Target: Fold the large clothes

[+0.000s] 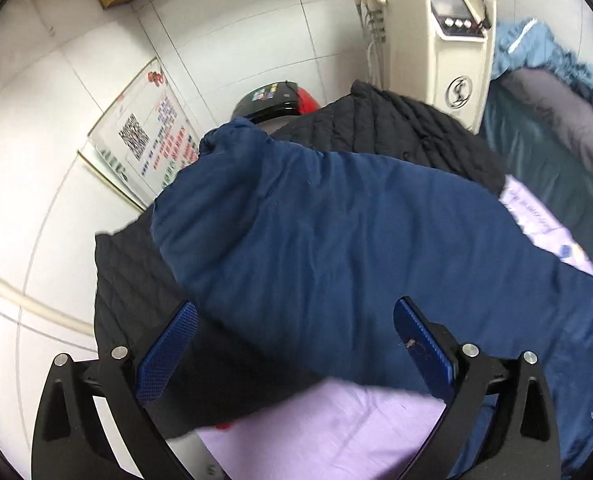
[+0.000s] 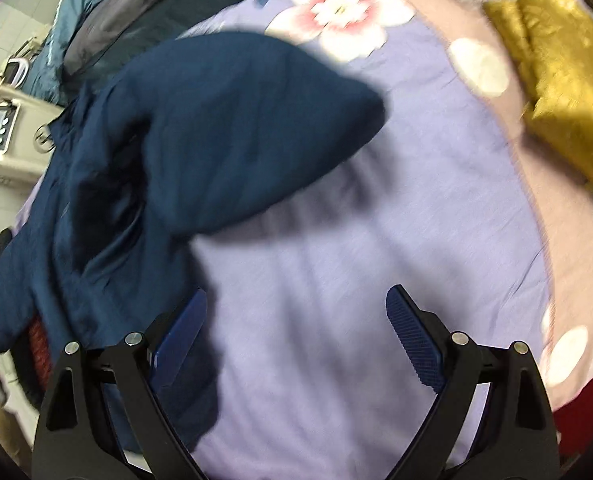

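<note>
A large navy jacket [image 1: 336, 232] with a black quilted lining [image 1: 396, 128] lies on a lilac bedsheet [image 1: 336, 428], one part folded over the rest. My left gripper [image 1: 296, 312] hovers over its near edge with the jaws wide apart; the pads press on nothing. In the right wrist view the same navy jacket [image 2: 200, 140] sprawls at the left, a sleeve lying across the flowered lilac sheet [image 2: 376, 240]. My right gripper [image 2: 296, 300] stands open above the sheet, its left finger [image 2: 184, 332] close to the jacket's hem.
A cream machine on a stand [image 1: 444, 48] and a black-and-red device [image 1: 276, 100] stand beside the bed on white floor tiles. A framed poster [image 1: 144, 140] leans nearby. Grey and teal bedding [image 1: 556, 128] is piled at the far end. A gold cloth [image 2: 556, 72] lies at the right.
</note>
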A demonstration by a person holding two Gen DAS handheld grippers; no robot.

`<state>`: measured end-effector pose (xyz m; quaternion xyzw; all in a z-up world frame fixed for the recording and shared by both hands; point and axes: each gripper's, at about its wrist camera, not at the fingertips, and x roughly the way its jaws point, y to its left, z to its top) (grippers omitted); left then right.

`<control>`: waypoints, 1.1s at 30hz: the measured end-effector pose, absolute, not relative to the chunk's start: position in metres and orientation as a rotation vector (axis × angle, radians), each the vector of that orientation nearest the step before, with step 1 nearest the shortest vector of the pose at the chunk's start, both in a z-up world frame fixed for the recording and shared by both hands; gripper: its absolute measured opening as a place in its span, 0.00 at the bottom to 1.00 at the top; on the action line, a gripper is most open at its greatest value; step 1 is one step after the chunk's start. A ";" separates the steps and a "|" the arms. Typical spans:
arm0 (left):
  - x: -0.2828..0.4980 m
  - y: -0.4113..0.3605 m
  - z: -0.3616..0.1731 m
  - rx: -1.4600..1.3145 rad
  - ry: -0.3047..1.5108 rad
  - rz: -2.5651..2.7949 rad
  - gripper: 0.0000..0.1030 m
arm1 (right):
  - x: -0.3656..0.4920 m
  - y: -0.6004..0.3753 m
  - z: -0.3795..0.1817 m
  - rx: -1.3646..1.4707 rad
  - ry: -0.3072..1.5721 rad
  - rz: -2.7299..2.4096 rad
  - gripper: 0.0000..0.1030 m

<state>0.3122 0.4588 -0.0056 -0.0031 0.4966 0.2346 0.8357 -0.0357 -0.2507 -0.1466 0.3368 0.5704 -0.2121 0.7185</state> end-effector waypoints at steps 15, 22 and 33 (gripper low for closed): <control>0.129 0.275 -0.071 -0.059 1.287 0.077 0.94 | 0.009 -0.307 -0.165 0.805 1.080 -0.264 0.18; 0.075 0.238 -0.086 -0.038 1.306 0.071 0.94 | 0.033 -0.309 -0.036 0.599 0.949 -0.120 0.10; 0.042 0.260 -0.101 -0.122 1.340 0.131 0.94 | 0.141 -0.315 0.057 0.307 1.061 -0.216 0.51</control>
